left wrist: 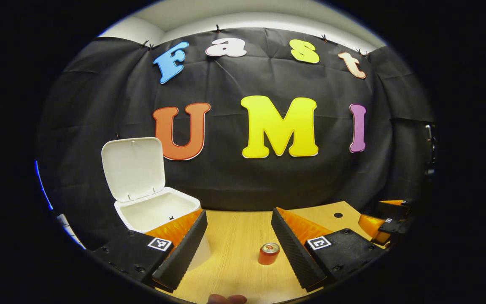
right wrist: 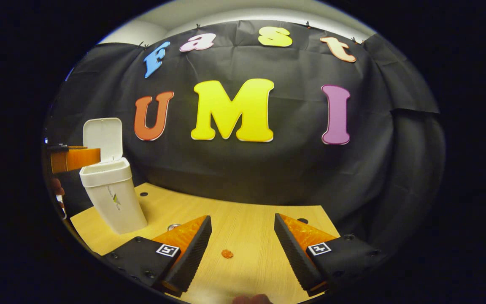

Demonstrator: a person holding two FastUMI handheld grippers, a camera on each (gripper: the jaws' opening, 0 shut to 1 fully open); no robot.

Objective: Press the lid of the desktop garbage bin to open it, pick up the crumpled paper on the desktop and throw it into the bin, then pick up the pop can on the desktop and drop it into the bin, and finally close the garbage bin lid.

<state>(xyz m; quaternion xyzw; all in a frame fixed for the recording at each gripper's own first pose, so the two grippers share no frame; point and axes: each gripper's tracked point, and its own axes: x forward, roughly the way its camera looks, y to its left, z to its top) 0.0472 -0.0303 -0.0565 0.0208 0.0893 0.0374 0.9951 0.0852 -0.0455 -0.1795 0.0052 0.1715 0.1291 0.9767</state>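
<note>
The bin (left wrist: 158,211) stands on the wooden desk (left wrist: 234,236) with its white lid (left wrist: 133,169) tipped up and back against the black cloth wall, so the opening step looks done. No crumpled paper lies on the desk in either view, which suggests it has gone in, though the inside of the bin is too shallowly seen to confirm it. The can (left wrist: 268,253) stands upright on the desk, well to the right of the bin and nearer the viewer, so by my reading the can and the lid closing are what remain. In the left gripper view the left gripper (left wrist: 238,249) hovers above and just right of the bin's mouth, its jaws spread wide and holding nothing, the can showing between them far below. The right gripper (right wrist: 243,249) is farther right of the bin, also gaping and empty, over bare desk where a small orange fleck (right wrist: 226,253) lies; what that fleck is I cannot tell. In the right gripper view, the left gripper appears beside the bin's rim. A fingertip (left wrist: 226,299) shows at the lower edge. Nothing stands between the can and the bin; the raised lid leaves the mouth free.
</note>
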